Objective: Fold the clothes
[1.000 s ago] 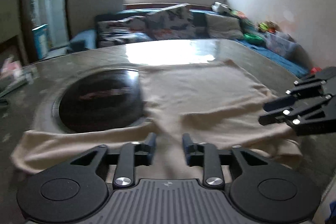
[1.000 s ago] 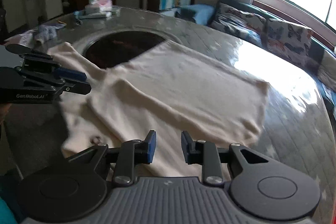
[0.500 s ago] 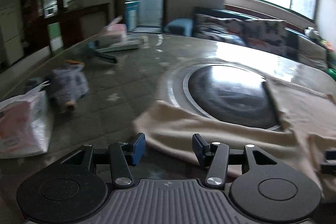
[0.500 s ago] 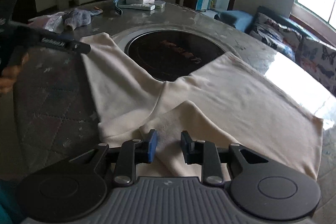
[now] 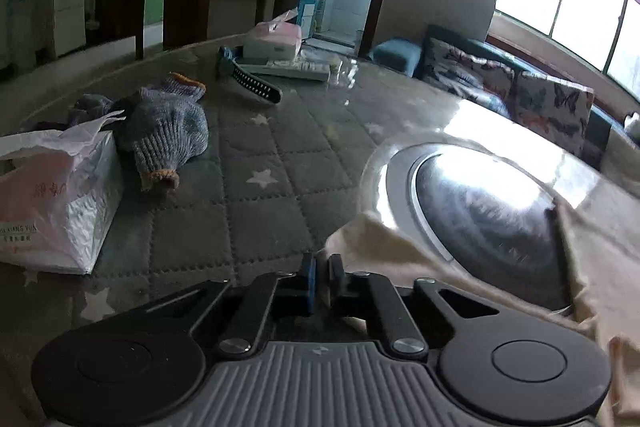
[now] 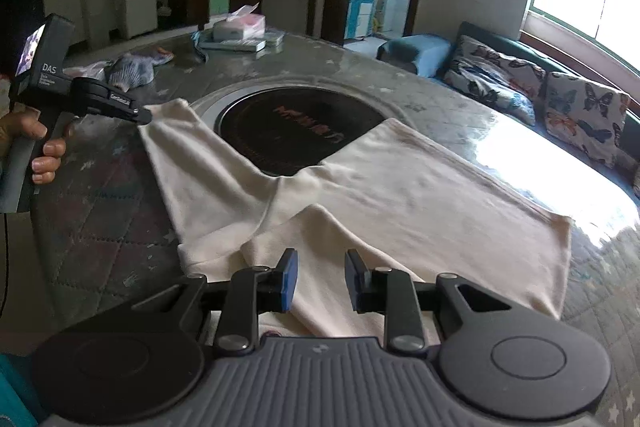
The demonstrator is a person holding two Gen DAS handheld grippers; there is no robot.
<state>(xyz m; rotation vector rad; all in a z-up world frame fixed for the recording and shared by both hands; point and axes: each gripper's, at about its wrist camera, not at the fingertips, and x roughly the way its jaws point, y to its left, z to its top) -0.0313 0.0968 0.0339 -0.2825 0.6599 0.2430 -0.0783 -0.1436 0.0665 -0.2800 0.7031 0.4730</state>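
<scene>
so the cream shirt (image 6: 360, 187) lies spread on the table (image 6: 460, 107), long axis running near-left to far-right, left gripper (image 5: 322, 281) pinched shut on its far-left sleeve tip, right gripper (image 6: 320, 277) open just over the near edge, holding nothing

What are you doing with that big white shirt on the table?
A person is folding a cream shirt spread on the round table, with a gripping tool in each hand. The left tool has pinched the tip of one sleeve. The right tool is open and hovers over the shirt's near edge, holding nothing.
</scene>
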